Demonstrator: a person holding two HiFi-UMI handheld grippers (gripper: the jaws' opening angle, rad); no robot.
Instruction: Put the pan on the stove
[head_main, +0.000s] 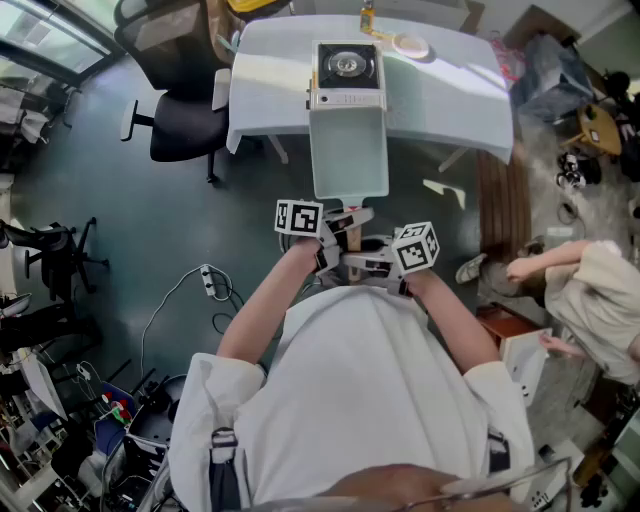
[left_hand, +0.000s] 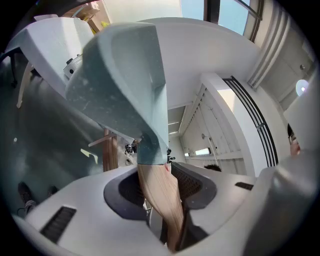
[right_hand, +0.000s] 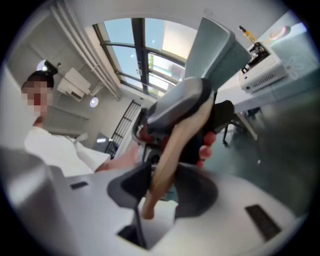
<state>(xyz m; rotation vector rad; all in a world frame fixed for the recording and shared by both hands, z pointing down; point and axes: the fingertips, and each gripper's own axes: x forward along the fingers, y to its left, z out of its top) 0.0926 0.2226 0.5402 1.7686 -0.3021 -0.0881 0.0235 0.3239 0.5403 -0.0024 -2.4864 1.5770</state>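
- Left gripper (left_hand: 161, 187): jaws clamped on the pan's wooden handle (left_hand: 162, 200), which runs up between the pads
- Right gripper (right_hand: 159, 186): jaws also closed on the handle, gripping it nearer its free end, just behind the left gripper
- Both grippers sit close together in front of the person's chest, each pointing roughly level
- Pan (head_main: 350, 150): pale teal, rectangular, held in the air by the handle, out ahead of the grippers
- Its far end reaches the near edge of the table (head_main: 450, 95), just short of the stove (head_main: 347, 72); it is not on the burner
- Stove stands on the table, with a plate (head_main: 411, 45) beside it
- Black chair (head_main: 185, 125) left of the table
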